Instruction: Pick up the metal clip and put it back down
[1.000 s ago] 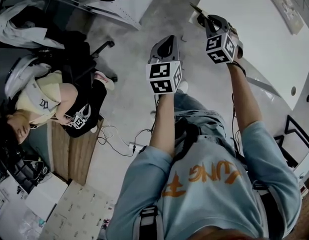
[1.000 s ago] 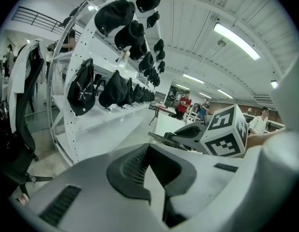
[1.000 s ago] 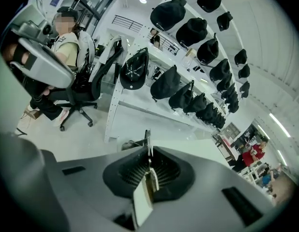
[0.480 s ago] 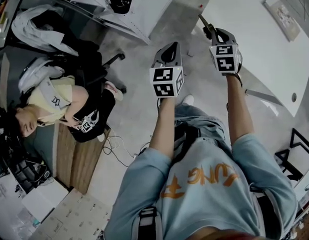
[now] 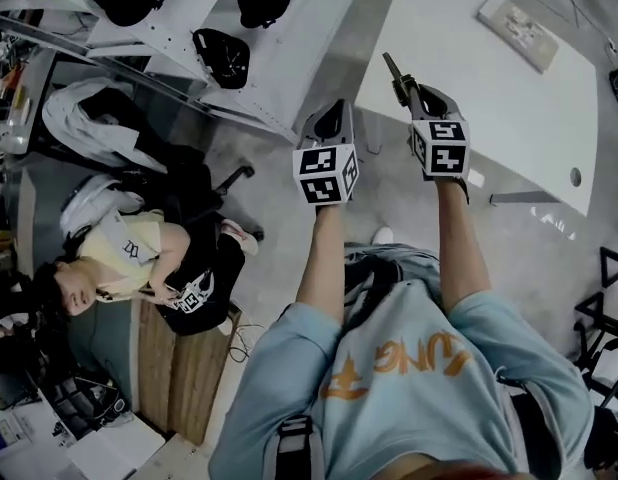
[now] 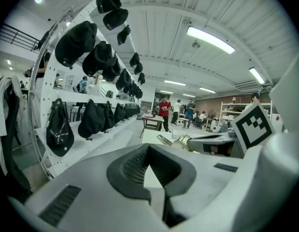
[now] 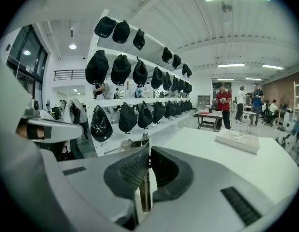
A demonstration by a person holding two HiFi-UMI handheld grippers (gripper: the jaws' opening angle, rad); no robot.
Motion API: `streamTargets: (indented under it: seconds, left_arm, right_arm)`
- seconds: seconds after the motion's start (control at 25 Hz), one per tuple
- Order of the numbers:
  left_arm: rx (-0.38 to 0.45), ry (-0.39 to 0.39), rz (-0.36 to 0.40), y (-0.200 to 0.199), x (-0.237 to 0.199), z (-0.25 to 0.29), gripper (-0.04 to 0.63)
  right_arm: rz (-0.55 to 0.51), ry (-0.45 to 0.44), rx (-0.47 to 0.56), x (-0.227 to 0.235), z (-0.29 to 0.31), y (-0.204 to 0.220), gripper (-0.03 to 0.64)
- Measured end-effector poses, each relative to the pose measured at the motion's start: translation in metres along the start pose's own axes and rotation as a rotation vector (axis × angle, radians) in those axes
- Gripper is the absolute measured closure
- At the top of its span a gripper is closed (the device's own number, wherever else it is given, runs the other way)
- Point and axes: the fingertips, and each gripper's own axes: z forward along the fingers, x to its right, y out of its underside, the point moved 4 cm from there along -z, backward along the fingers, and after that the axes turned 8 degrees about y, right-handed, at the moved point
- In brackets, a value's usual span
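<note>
The metal clip (image 5: 393,71) is a thin, dull metal strip that sticks out past the tip of my right gripper (image 5: 406,89), which is shut on it. In the right gripper view the clip (image 7: 144,193) stands on edge between the pads of that gripper (image 7: 148,154). My left gripper (image 5: 332,110) is held up beside it on the left, shut with nothing in it. In the left gripper view its jaws (image 6: 148,154) meet, and the clip (image 6: 165,140) shows at the right. Both grippers are held in the air, off the white table (image 5: 509,108).
A flat white box (image 5: 517,30) lies on the table's far side. A white rack with several black caps (image 5: 224,56) stands at the left. Below it a person (image 5: 139,258) sits on the floor. Other people (image 7: 223,105) stand far down the room.
Both grippers have risen and shifted towards the table's edge, and more of the table and cap rack has come into view. The right gripper has rolled, its marker cube now squarer to the camera. The clip stays held.
</note>
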Motion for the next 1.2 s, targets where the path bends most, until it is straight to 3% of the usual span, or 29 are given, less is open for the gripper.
streamTargets:
  seconds: [0.44,0.88,1.2]
  left_arm:
    - [0.061,0.164,0.112,-0.048,0.056,0.038,0.589]
    - [0.079,0.28,0.133,-0.063,0.091,0.056,0.589]
    - [0.058,0.435,0.167,-0.059,0.147,0.086,0.589]
  right_arm:
    - [0.111,0.123,0.132,0.066,-0.039,-0.032,0.584]
    - [0.169,0.234,0.169,0.112,-0.075,-0.032,0.584]
    - [0.236,0.366,0.195,0.163,-0.108,-0.019,0.584]
